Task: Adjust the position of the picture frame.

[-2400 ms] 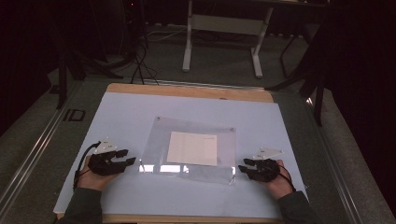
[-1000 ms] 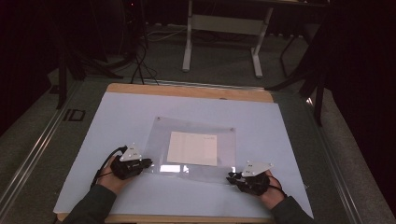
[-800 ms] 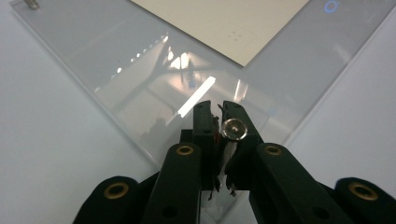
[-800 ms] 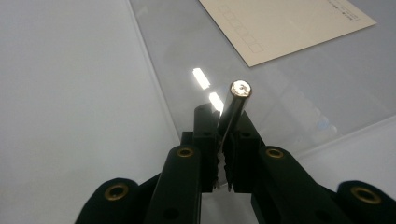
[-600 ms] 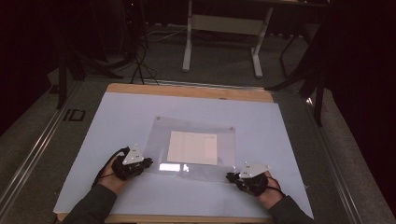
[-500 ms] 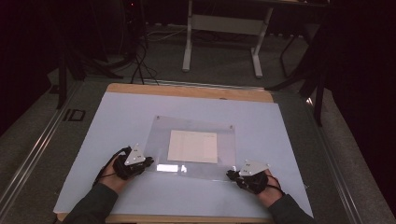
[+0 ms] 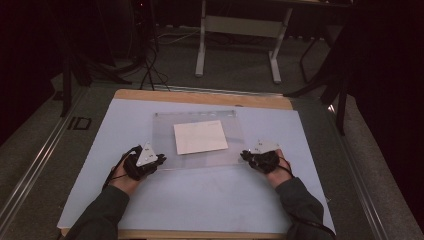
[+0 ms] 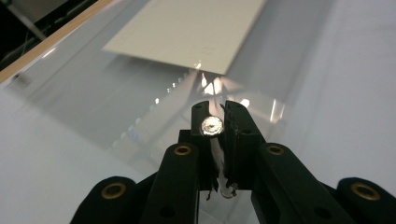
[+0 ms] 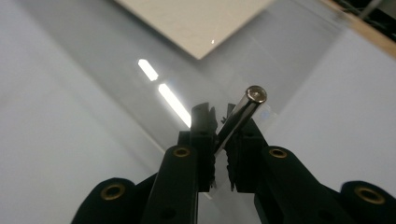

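Black-jawed, the left tool [image 7: 159, 159] is clamped on a metal pin [image 8: 211, 126] at the clear sheet [image 7: 200, 145]'s seven o'clock corner; the right tool [image 7: 246, 155] grips another pin [image 9: 247, 105] at five o'clock. The sheet, mid-surface [image 7: 210, 200] under a paper [image 7: 200, 136], looks stiff, slick, light: best gripped at corners.

Both forearms reach in low over the bench, sleeves dark green. Left gripper [image 7: 159, 160] sits front-left, jaws nearly together, clamped on a small metal pin [image 8: 212, 126]. Right gripper [image 7: 245, 155] front-right, jaws pinched on a slanted metal rod [image 9: 240, 114]. Hands level, approx. symmetrical.
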